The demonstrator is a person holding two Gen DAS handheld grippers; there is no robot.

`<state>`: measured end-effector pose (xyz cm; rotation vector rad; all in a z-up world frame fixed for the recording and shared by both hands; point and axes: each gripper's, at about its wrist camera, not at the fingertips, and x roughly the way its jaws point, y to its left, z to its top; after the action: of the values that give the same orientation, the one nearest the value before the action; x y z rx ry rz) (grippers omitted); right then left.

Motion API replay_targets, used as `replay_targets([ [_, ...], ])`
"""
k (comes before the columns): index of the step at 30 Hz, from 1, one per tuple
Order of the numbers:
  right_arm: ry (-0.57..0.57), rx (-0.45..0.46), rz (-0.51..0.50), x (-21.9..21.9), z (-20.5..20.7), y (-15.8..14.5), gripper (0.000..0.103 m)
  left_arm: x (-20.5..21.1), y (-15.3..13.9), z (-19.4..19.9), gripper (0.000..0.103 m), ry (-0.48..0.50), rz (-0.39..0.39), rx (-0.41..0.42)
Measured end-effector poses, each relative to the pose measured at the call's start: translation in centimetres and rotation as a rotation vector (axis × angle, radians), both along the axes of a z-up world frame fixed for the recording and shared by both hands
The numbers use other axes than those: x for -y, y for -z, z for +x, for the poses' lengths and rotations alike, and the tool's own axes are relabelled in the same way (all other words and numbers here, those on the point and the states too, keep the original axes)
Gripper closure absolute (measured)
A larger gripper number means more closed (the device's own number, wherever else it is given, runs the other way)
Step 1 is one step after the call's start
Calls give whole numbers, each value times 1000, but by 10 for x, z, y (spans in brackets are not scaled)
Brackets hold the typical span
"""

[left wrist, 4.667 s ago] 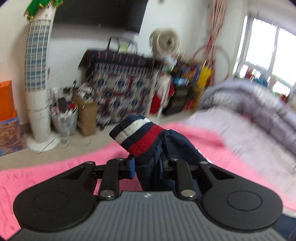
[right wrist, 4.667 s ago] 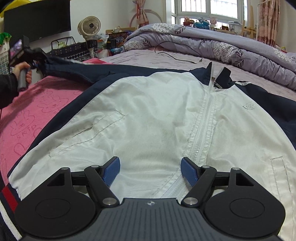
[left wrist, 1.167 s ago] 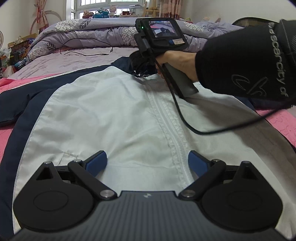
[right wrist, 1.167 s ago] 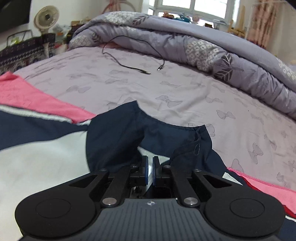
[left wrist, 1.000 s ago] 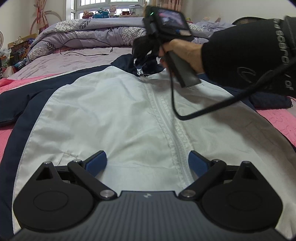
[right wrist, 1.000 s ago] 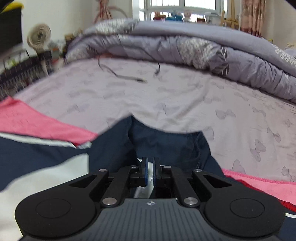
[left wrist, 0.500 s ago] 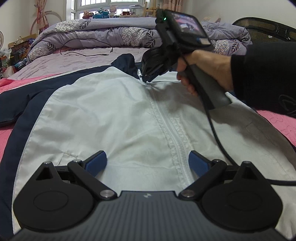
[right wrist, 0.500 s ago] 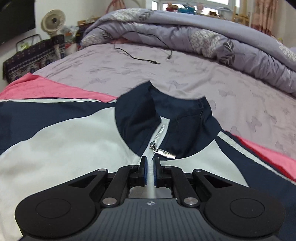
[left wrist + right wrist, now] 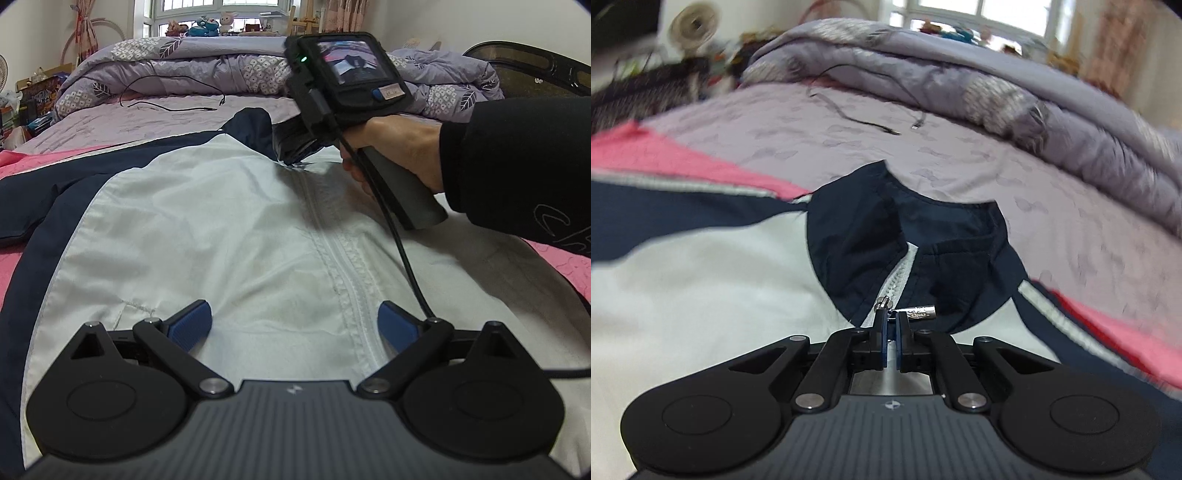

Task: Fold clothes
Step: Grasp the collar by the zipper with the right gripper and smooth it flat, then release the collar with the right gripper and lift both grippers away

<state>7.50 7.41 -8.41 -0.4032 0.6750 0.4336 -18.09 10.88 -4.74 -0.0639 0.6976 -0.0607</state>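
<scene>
Where the views differ: while the left wrist camera takes in the whole white front of the jacket (image 9: 207,236) with the right tool (image 9: 295,162) and the person's hand (image 9: 391,147) gripping its handle, the right wrist camera shows only the collar end, close and blurred.
Right tool: its blue pads (image 9: 884,341) are pressed together at the top of the zipper (image 9: 343,273); the silver zipper pull (image 9: 919,313) lies just beside the tips, and whether it is pinched cannot be told.
Left tool: the left tool (image 9: 294,321) hangs low over the jacket's hem end, fingers spread wide, nothing between them.
Jacket's place: spread flat, front up, on the bed (image 9: 155,118), over a pink blanket (image 9: 565,266) and a lilac sheet.
Jacket's look: white chest panels, navy collar (image 9: 923,236) and sleeves (image 9: 51,184), white zipper closed nearly up to the collar, which stands open in a shallow V.
In the way: the right tool's screen and body hide the collar from the left wrist camera; its black cable (image 9: 402,254) trails across the jacket's right front.
Around: a rumpled lilac quilt (image 9: 207,70) heaped along the far side of the bed, a thin black cord (image 9: 166,105) on the sheet, stuffed toys (image 9: 207,27) on the window sill.
</scene>
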Motion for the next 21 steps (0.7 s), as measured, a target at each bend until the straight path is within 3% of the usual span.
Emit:
replay_targets([
  [4, -35, 64, -106, -18, -2, 8, 98, 1, 0, 0, 5, -2, 1, 0],
  [21, 30, 35, -10, -14, 10, 6, 98, -1, 1, 1, 4, 4, -11, 4],
])
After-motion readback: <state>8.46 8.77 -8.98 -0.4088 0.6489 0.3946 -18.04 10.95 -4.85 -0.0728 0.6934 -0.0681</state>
